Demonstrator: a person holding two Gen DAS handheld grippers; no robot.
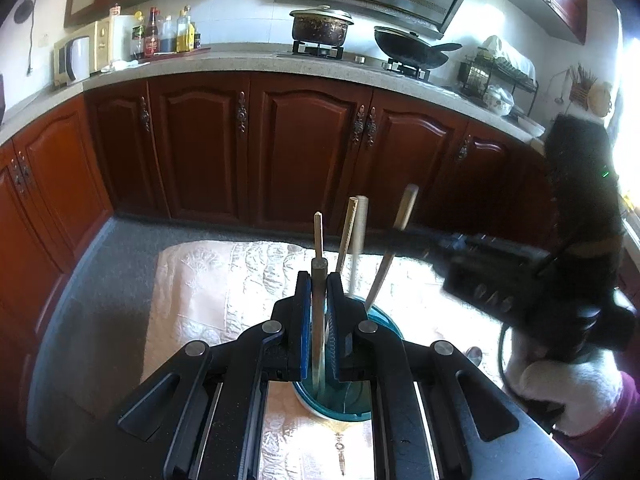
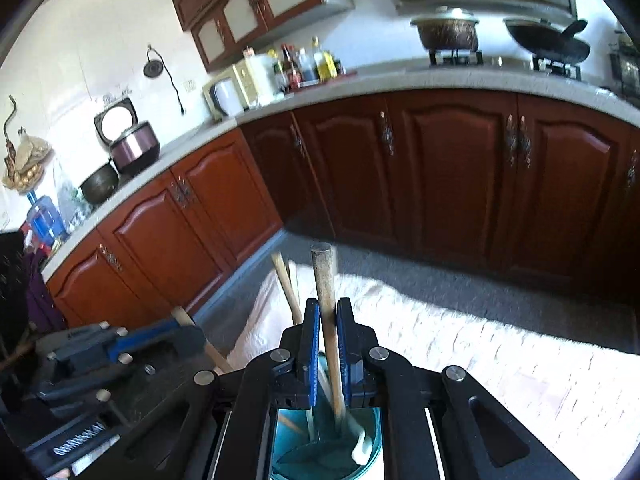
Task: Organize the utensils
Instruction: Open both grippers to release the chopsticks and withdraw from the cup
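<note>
Slim wooden utensil handles (image 1: 319,276) upright in glossy round teal cup (image 1: 384,324).

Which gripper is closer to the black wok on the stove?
Right. The right hand-held gripper is on the wok's side of the teal cup; the left hand-held gripper is farther over.

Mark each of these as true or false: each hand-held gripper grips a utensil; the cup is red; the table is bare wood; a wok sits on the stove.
1. Each hand-held gripper grips a utensil. True: the left hand-held gripper clamps a thin utensil; the right hand-held gripper clamps a wooden handle.
2. The cup is red. False: the cup is teal.
3. The table is bare wood. False: a pale tablecloth covers it.
4. A wok sits on the stove. True.
</note>
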